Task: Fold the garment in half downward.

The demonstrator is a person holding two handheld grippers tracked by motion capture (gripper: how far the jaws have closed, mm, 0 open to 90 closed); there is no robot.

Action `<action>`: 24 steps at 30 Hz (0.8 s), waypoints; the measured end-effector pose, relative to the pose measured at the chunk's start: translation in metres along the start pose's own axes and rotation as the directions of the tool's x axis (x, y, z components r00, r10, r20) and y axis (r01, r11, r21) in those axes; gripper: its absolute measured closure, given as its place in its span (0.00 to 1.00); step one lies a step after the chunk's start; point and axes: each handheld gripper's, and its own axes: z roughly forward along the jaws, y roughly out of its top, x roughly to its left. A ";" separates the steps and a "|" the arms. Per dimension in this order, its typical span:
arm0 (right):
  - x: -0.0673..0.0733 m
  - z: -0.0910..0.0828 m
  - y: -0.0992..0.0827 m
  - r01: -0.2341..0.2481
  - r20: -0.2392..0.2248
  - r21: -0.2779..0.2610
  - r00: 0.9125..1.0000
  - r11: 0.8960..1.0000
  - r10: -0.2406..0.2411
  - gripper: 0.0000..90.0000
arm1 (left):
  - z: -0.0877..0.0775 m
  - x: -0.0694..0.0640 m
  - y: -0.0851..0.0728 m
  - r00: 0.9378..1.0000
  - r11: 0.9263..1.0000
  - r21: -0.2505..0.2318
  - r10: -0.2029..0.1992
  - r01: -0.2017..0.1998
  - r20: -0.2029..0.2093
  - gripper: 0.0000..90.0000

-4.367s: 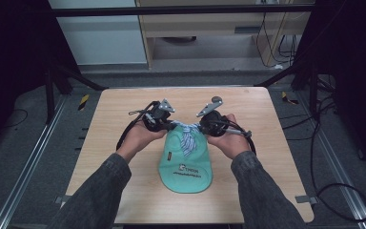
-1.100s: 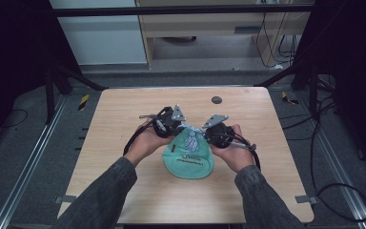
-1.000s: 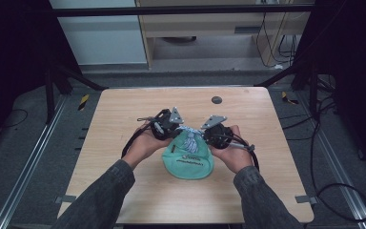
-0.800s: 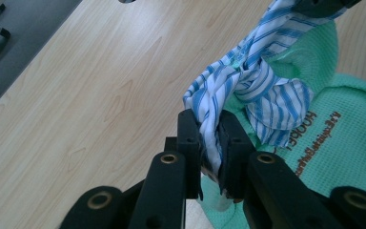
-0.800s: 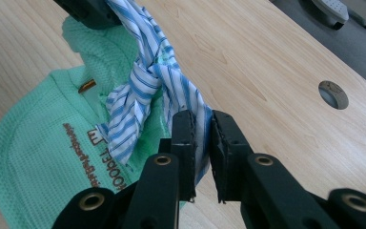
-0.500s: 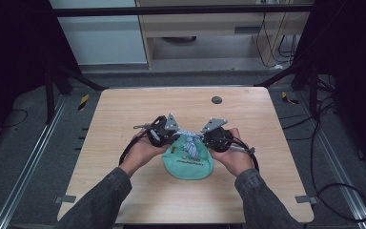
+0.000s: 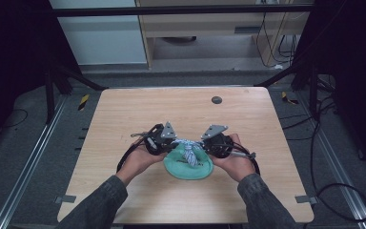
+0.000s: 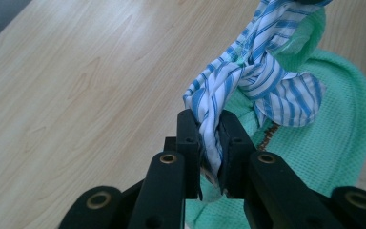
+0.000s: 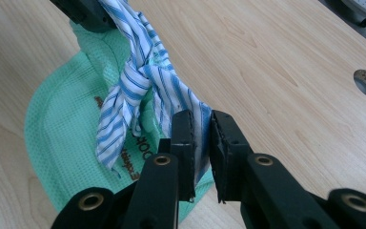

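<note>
A: Sleeves at the near edge of the high view, two forearms reaching in over the wooden counter (image 7: 124, 114). What are the hands doing?

B: Each holds a gripper. The left gripper (image 8: 209, 143) is clenched on one end of a blue-and-white striped cloth strip (image 8: 262, 81); the fabric runs right between its black jaws.

A: And the other one?

B: The right gripper (image 9: 201, 143) is clamped on the opposite end of the same strip, the cloth pinched between its pads.

A: Where is the strip itself?

B: Strung between the two grippers, just above the counter, with a knot in the middle and one loose tail hanging from it. It is tied around a green waffle-weave cloth (image 7: 190, 167), which lies bunched on the counter below the knot, between the two hands, in the near half of the counter.

A: Anything on that cloth?

B: Dark lettering, too small to read.

A: Farther back?

B: A round hole (image 7: 216, 99) in the counter near its far edge, well apart from the cloth.
</note>
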 end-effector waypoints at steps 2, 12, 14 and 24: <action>0.001 -0.001 0.000 0.001 -0.002 0.000 1.000 1.000 -0.001 0.89 | -0.001 -0.001 -0.002 1.000 1.000 0.000 -0.004 0.004 0.006 0.90; 0.009 -0.004 -0.006 0.018 -0.019 0.004 1.000 1.000 -0.018 0.89 | -0.004 -0.011 -0.010 1.000 1.000 -0.014 -0.018 0.018 0.022 0.90; 0.011 -0.005 -0.008 0.022 -0.023 0.005 0.999 1.000 -0.022 0.89 | -0.005 -0.013 -0.011 1.000 1.000 -0.016 -0.019 0.020 0.022 0.90; 0.018 -0.007 -0.015 0.021 -0.032 0.005 0.999 1.000 -0.020 0.89 | -0.009 -0.020 -0.015 1.000 0.999 -0.030 -0.024 0.025 0.020 0.86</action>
